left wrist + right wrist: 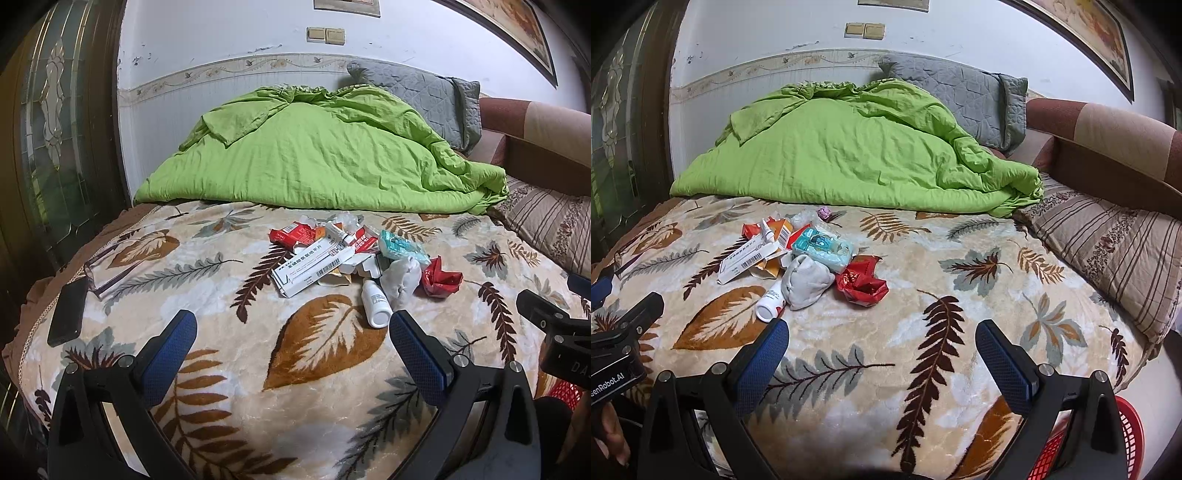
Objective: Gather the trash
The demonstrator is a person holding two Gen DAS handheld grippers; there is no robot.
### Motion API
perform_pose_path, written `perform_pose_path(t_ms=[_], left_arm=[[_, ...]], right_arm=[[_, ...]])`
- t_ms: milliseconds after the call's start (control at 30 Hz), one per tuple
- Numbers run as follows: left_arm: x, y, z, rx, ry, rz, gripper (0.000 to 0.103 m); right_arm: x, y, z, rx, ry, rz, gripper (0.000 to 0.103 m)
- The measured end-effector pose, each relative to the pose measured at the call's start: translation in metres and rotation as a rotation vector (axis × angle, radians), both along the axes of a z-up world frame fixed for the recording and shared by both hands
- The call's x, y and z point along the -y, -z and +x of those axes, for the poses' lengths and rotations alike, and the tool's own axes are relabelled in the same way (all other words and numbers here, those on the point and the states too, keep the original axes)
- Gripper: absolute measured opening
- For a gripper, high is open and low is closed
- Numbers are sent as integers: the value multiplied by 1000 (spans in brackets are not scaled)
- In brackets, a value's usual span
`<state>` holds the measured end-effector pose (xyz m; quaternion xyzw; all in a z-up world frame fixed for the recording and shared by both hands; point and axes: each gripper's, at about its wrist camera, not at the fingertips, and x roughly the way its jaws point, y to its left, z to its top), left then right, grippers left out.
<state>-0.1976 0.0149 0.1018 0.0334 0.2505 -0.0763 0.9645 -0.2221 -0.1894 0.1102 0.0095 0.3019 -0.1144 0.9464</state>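
Observation:
A pile of trash lies on the leaf-patterned blanket [221, 369]: a white medicine box [314, 266], red cartons [291, 236], a teal packet [400, 248], a crumpled white wad [400, 280], a crumpled red wrapper [441, 282] and a small white bottle [376, 308]. In the right wrist view I see the same box [748, 260], teal packet [823, 249], wad [807, 282], red wrapper [862, 282] and bottle [770, 301]. My left gripper [293, 325] is open and empty, just short of the pile. My right gripper [882, 334] is open and empty, to the right of the pile.
A green quilt [314, 158] and a grey pillow [424, 99] lie at the back. A striped pillow [1115, 254] is at the right. Glasses [110, 266] and a black phone [68, 314] lie at the left. A red basket [1123, 439] stands below the bed's front edge.

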Motion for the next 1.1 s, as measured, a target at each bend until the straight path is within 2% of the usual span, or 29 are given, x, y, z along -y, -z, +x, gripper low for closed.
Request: perform_pose_path(t_ms=[1100], left_arm=[[-1, -1, 0, 0, 1, 0, 103]], right_arm=[[-2, -1, 1, -6, 4, -1, 102]])
